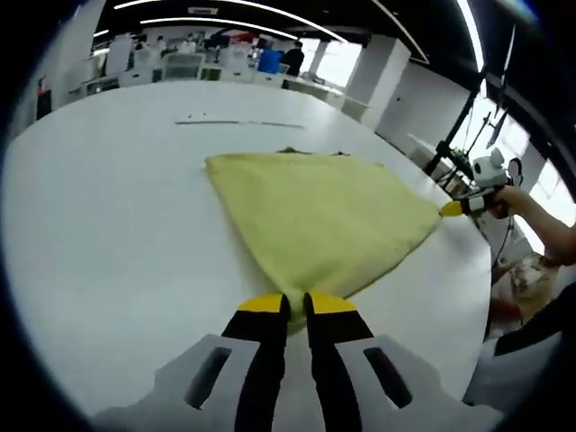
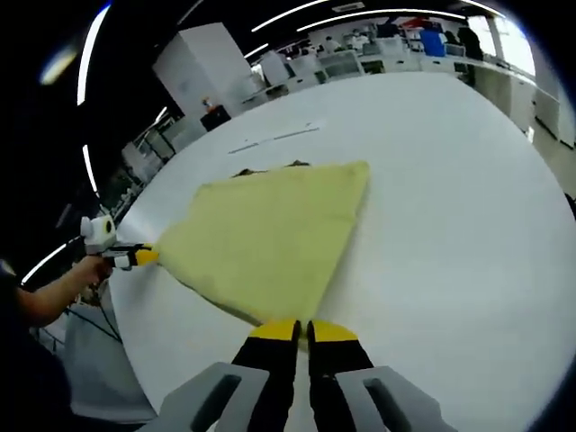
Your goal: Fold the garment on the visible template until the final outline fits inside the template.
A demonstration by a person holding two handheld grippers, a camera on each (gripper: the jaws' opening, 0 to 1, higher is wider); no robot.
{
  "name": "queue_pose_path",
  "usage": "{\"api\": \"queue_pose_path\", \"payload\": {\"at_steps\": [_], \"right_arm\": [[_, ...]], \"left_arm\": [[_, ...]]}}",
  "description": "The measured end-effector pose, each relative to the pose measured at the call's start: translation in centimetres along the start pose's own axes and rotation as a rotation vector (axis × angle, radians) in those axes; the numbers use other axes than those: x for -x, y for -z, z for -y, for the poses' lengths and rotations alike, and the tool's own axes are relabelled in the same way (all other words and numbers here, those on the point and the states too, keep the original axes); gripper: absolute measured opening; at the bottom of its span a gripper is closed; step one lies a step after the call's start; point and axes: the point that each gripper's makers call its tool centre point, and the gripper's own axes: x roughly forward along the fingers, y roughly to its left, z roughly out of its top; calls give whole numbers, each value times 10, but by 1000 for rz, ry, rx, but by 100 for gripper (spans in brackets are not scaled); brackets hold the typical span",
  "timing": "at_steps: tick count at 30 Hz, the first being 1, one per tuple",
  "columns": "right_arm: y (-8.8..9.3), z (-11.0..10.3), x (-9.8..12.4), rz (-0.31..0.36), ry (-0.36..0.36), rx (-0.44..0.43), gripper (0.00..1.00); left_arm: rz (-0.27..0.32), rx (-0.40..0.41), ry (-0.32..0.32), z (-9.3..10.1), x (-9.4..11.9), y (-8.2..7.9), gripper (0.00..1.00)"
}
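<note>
Garment point(image 1: 319, 220), yellow, lay spread flat on the white tabletop point(image 1: 108, 225), well in from the far edge and running out toward the near edge. Gripped at two corners: left gripper point(image 1: 298, 306) with its yellow-tipped jaws pressed together on one near corner, right gripper point(image 2: 302, 331) likewise clamped on the other. Seen in the left gripper view, the right gripper pinched its corner out by the tabletop's edge, a hand behind it. Cloth drawn taut between the two holds, fanned into a rough triangle, far hem still flat on the surface. Glimpsed just past that far hem, a sliver of something dark point(image 1: 310, 151), possibly the template; too little visible to tell. Farther back toward the far edge, a thin dark line point(image 1: 238, 121) across the tabletop. Beyond the table, shelving and work benches, blurred.

Judged to be at the start of a fold, both corners taken up and the cloth tensioned, nothing yet doubled over. Next move likely to call for lifting both corners together, carrying them evenly over toward the far hem, and laying them down square, with equal tension so the edge would not skew or drag the garment off its place.
</note>
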Motion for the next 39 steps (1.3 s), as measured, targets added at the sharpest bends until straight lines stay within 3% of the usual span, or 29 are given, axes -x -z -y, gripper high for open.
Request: {"api": "queue_pose_path", "payload": {"at_steps": [20, 39], "right_arm": [[25, -5, 13, -26, -5, 30, 0], [48, -8, 29, 10, 7, 26, 0]], "left_arm": [[-44, 6, 9, 11, 12, 20, 1], [-67, 9, 12, 31, 29, 38, 0]]}}
